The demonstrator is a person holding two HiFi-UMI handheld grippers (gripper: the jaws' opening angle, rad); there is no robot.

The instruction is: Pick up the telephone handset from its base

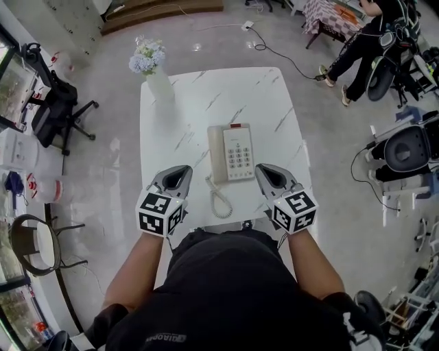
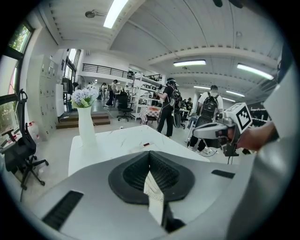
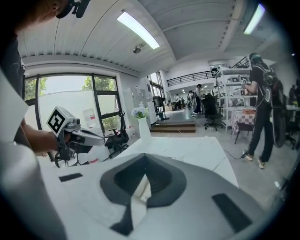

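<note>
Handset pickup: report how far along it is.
Done: nothing yet; the handset lies on its base. In hand: the left gripper and right gripper hover shut and empty, one on either side of the base. To do: open one, grip the handset, lift it clear.

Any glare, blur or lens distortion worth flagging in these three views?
Head view: sharp, even light, a small glare spot on the glossy floor, edges bowed. Left gripper view: heavy fisheye, dark corners, ceiling light blown out. Right gripper view: same fisheye, window overexposed.
</note>
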